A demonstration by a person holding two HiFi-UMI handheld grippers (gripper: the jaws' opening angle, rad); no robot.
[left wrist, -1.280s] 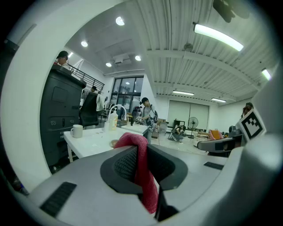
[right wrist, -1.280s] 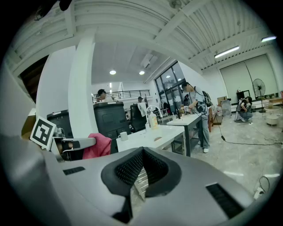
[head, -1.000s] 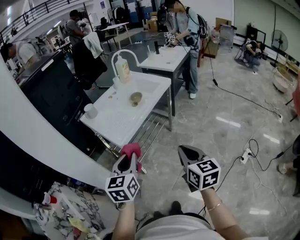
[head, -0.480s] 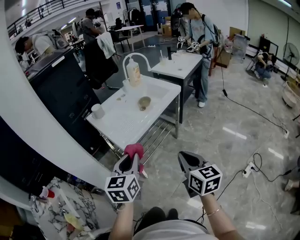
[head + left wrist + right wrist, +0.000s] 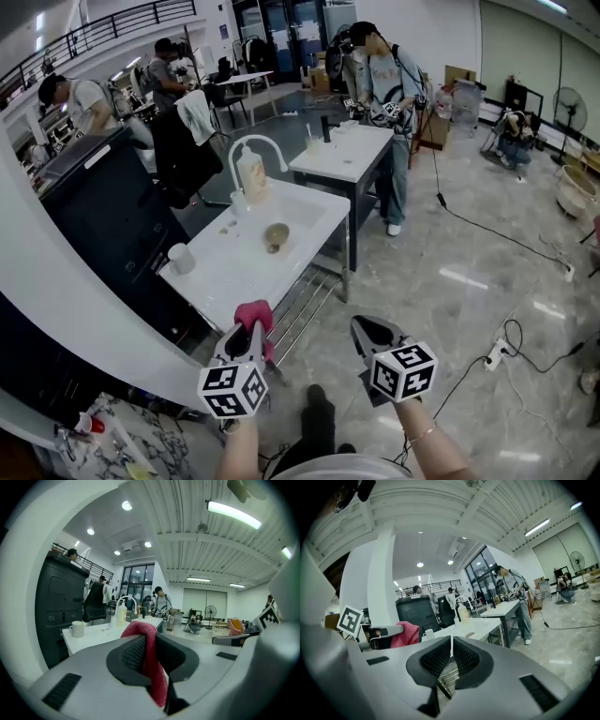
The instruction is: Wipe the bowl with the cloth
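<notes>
A small brown bowl sits on the white sink table, well ahead of both grippers. My left gripper is shut on a pink cloth, held in the air short of the table's near corner. In the left gripper view the cloth hangs pinched between the dark pads of the left gripper. My right gripper is level with it over the floor. Its jaws are opening, with a thin gap and nothing between them. The cloth also shows in the right gripper view.
On the table stand a soap bottle, a white mug and a curved tap. A second table with a person stands behind. A dark cabinet is at the left. Cables lie on the floor.
The head view has shifted a little, so the table sits slightly farther left. Both grippers stay at about the same place, the left still holding the cloth.
</notes>
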